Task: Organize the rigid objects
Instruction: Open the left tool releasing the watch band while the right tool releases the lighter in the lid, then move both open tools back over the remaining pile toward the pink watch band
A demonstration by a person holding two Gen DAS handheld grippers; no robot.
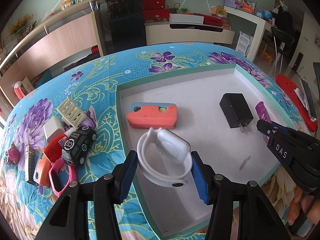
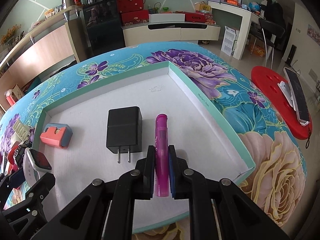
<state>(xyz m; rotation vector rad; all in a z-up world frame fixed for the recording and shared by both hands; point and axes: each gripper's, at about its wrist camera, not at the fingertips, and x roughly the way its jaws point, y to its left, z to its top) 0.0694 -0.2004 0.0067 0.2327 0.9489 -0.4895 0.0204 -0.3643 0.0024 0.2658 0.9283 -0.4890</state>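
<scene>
My left tool has the white plastic smartwatch with its looped strap between its two blue-padded fingers. The watch hangs over the near-left edge of the shallow white cardboard tray with a mint-green rim. The pads sit at the strap's two sides; whether they press on it or have just let go I cannot tell.

My right tool is clenched on the slim magenta plastic tube, which runs straight forward between the pads, its far end lying on the tray floor just right of the black two-prong wall charger. The two are close but apart.

The coral and grey-blue foam block lies further left in the tray, well apart from the charger.

The left wrist view alone shows the heap waiting on the floral blue cloth of the desk, left of the tray: a black toy car, a cream slatted plastic piece, a pink band and an orange one among others.

The right wrist view alone shows the watch's dark square face, the tube's full length in my grip, and a phone propped on a red round stool beside the desk.
</scene>
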